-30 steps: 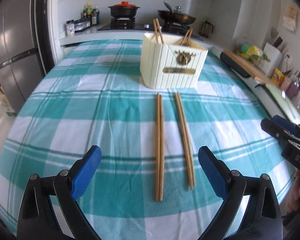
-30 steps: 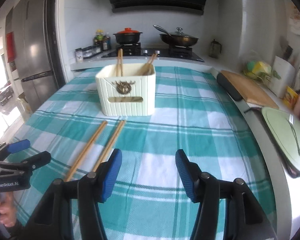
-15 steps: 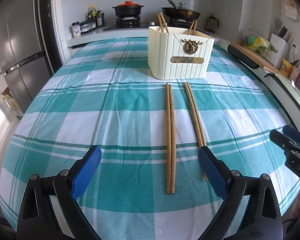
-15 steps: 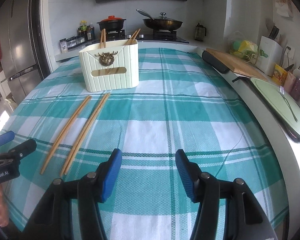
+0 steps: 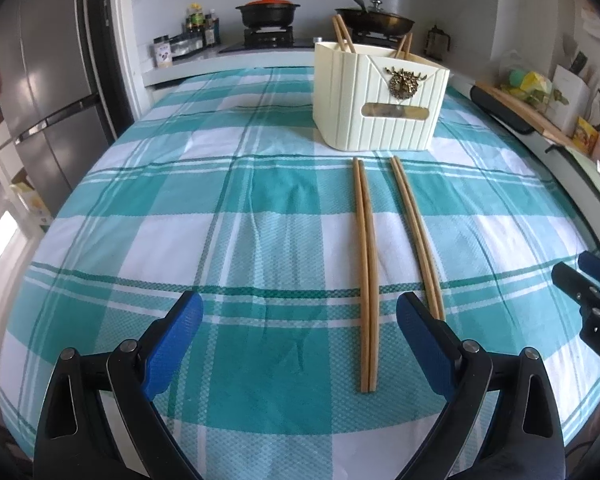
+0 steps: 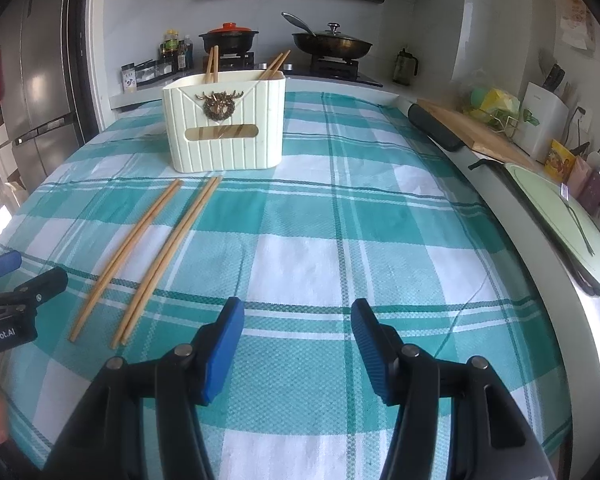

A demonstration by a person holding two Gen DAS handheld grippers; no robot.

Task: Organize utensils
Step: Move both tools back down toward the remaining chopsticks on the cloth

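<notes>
- Far left, beyond the table, a steel fridge (image 5: pixel 40 92) stands by the doorway; it plays no part here.
- The left claw (image 5: pixel 299 330) hangs low over the near edge of the teal checked tablecloth (image 5: pixel 180 200), its blue pads wide apart and holding nothing.
- Compared with a second ago, this claw has drawn in and swung slightly, so the left pair of chopsticks (image 5: pixel 365 268) now lies between its pads on the right side. I judge a pick-up of that pair is close.
- The left pair rests flat on the cloth, two pale wooden sticks touching side by side, pointing away toward the holder.
- Just to the right, the second pair (image 5: pixel 416 232) lies nearly parallel, its near end hidden behind the claw's right pad.
- Farther back, the cream ribbed holder (image 5: pixel 380 96) stands upright with chopsticks already poking out of it.
- Right of all this, the right claw (image 6: pixel 298 338) hovers over bare cloth, pads apart, empty, well apart from both pairs.
</notes>
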